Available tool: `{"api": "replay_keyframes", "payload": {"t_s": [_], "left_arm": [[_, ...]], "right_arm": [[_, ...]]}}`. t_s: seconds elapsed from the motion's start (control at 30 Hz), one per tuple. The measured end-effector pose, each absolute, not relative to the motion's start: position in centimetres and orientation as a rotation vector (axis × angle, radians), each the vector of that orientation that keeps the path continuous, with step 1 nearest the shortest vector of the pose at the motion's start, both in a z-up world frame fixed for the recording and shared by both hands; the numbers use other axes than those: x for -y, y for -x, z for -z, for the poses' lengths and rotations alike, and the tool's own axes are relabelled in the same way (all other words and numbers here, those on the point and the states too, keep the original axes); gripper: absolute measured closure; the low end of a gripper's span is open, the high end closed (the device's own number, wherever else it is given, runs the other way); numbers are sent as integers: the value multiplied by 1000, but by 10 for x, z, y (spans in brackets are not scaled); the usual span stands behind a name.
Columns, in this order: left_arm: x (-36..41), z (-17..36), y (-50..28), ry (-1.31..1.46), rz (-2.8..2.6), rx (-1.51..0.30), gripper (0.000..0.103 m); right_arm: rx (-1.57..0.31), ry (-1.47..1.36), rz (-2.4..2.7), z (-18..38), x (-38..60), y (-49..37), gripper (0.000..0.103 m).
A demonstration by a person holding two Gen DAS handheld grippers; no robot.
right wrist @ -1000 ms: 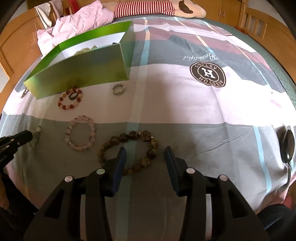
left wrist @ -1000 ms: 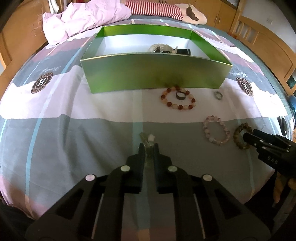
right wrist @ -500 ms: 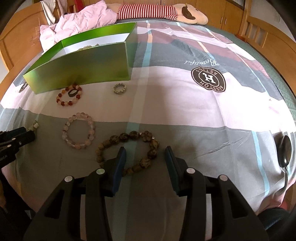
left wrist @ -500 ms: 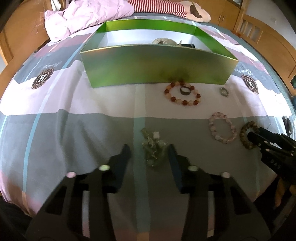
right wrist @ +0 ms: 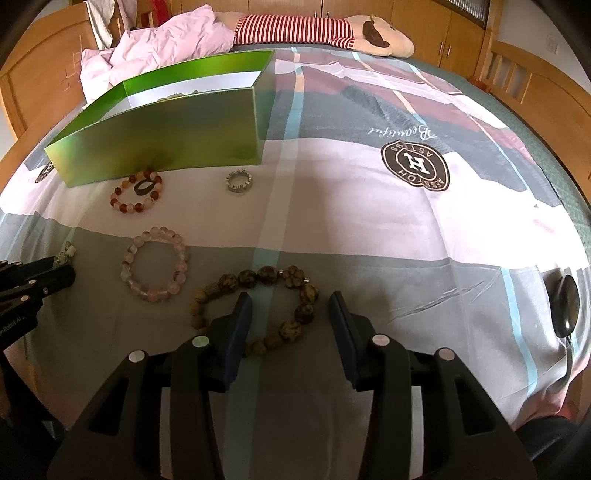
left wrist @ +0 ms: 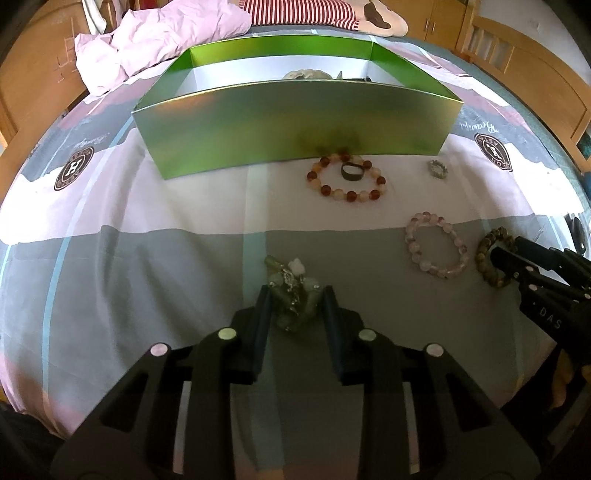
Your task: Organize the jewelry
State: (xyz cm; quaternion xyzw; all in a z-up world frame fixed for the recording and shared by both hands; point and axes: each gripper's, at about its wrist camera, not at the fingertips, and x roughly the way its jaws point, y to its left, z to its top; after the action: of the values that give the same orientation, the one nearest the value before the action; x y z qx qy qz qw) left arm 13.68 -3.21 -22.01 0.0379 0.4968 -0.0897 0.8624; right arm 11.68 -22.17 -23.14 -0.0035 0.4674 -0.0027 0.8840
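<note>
A bunched pale green bead bracelet point(left wrist: 293, 295) lies on the grey stripe of the bedspread. My left gripper point(left wrist: 295, 299) straddles it, jaws closing, and the beads touch both pads. A brown bead bracelet point(right wrist: 267, 275) lies under my right gripper point(right wrist: 290, 302). Its jaws are closing and stand open, with the bracelet's right side between them untouched. A pink bead bracelet point(left wrist: 439, 272), a red-and-white bead bracelet point(left wrist: 325, 190) around a dark ring point(left wrist: 351, 172), and a silver ring point(left wrist: 437, 170) lie loose. The green box point(left wrist: 295, 122) stands behind them.
Pale jewelry point(left wrist: 304, 75) lies inside the box. A pink blanket point(left wrist: 159, 40) and a striped plush toy point(right wrist: 295, 29) sit at the far end of the bed. A wooden bed frame point(right wrist: 546, 96) runs along the right. A dark round object point(right wrist: 567, 299) lies near the right edge.
My left gripper let go of its narrow pinch, opened wide over the green bracelet, and has narrowed around the whole bunch. The right gripper's jaws have drawn in slightly.
</note>
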Motion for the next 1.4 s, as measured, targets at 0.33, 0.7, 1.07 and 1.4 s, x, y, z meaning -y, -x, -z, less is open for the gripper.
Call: {"api": "replay_keyframes", "payload": {"t_s": [0.33, 0.7, 1.07, 1.4], "left_arm": [[35, 200, -128, -96, 199, -978, 82], [23, 131, -120, -56, 194, -843, 82], [14, 50, -148, -43, 184, -681, 82], [15, -12, -213, -40, 164, -558, 81]], "right_arm": [[-950, -4, -27, 220, 217, -112, 92], [-768, -24, -84, 132, 204, -98, 92], [-557, -40, -175, 34, 189, -133, 92], [-460, -43, -145, -19, 173, -211, 92]]}}
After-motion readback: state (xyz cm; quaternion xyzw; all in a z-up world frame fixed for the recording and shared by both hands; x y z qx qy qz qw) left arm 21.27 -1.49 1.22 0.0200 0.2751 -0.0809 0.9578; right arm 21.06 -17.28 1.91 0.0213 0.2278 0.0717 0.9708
